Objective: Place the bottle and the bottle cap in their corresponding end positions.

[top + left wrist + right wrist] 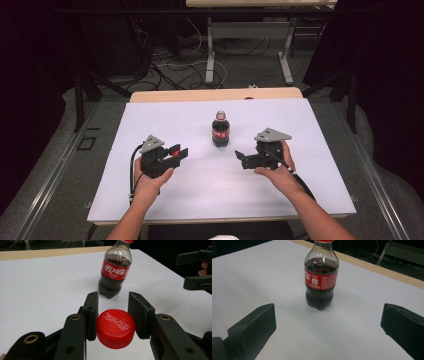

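Left black two-jaw gripper (176, 152) is clamped on a red ribbed plastic bottle cap (116, 328), its pads pressing the cap's sides, white script on the cap's top facing the left gripper view. Opposite it, the right black two-jaw gripper (240, 157) has its jaws spread wide apart with nothing between them; in the right gripper view they stand at the two bottom corners with bare table between.

Underneath everything lies the white rectangular table top (165, 117), with a pale wooden strip (190, 95) along its far edge. Beyond that edge, black cables (170, 70) sprawl over the grey floor around the white legs of another table (210, 50).

Near the middle of the white surface stands a small clear plastic cola bottle with a red label (220, 130), upright, a red cap on its neck, dark drink filling it to about the shoulder. It sits between the two grippers, a little farther back, touched by neither. Nothing stands between either gripper and the bottle.

Both bare forearms enter from the near edge, angled inward. Each hand (152, 181) wraps its gripper from behind, jaws aimed toward the bottle, grey three-cornered plates on top.
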The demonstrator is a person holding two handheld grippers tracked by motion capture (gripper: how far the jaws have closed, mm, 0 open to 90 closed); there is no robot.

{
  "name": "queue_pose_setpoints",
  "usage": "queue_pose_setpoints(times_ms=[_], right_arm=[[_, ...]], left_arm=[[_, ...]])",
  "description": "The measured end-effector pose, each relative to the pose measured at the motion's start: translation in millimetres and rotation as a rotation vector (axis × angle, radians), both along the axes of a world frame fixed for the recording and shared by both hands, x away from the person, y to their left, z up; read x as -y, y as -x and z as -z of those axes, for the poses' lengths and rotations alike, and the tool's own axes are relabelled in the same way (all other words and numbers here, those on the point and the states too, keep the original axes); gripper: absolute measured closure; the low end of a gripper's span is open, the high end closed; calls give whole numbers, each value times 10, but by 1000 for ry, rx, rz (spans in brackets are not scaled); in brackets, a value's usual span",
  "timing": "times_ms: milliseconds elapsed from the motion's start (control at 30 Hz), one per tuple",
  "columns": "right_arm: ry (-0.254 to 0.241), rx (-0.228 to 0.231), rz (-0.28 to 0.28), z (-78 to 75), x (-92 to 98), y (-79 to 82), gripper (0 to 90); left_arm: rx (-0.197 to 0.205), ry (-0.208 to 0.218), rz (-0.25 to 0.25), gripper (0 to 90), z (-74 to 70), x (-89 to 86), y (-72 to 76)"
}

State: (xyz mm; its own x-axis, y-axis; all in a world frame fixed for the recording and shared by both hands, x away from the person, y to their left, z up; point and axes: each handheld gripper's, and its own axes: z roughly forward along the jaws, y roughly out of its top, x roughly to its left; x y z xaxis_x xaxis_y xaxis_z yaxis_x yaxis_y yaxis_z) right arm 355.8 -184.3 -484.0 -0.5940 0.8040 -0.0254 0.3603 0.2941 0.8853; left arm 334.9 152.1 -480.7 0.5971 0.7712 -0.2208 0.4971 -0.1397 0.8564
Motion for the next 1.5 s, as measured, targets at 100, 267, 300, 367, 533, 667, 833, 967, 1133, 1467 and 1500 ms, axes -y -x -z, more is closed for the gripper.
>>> queue_pose_setpoints(times_ms=[100,267,300,367,533,667,833,967,1133,1467,1500], right_arm=[[-28,-4,18,15,121,91,0],[-61,-17,44,55,287,216,0],[-67,-28,55,68,310,241,0],[-70,-28,58,112,361,268,0],[-74,-44,96,224,463,322,0],[-86,-53,113,285,515,335,0],[-93,-58,128,347,584,332,0],[-102,-57,131,372,615,345,0],[-108,-54,132,378,638,360,0],[-113,-67,132,404,652,378,0],[-115,-64,135,407,649,378,0]], left_arm=[[-10,-10,27,618,56,134,-12],[-15,-35,82,618,124,361,-25],[-15,-36,90,618,138,408,-26],[-18,-51,116,618,165,495,-30],[-31,-67,149,618,257,695,-43],[-46,-72,167,618,351,822,-63],[-68,-63,181,618,478,942,-104],[-77,-58,192,618,565,1002,-139],[-100,-69,188,617,678,1057,-173],[-124,-104,202,616,821,1123,-218],[-131,-92,194,615,835,1142,-205]])
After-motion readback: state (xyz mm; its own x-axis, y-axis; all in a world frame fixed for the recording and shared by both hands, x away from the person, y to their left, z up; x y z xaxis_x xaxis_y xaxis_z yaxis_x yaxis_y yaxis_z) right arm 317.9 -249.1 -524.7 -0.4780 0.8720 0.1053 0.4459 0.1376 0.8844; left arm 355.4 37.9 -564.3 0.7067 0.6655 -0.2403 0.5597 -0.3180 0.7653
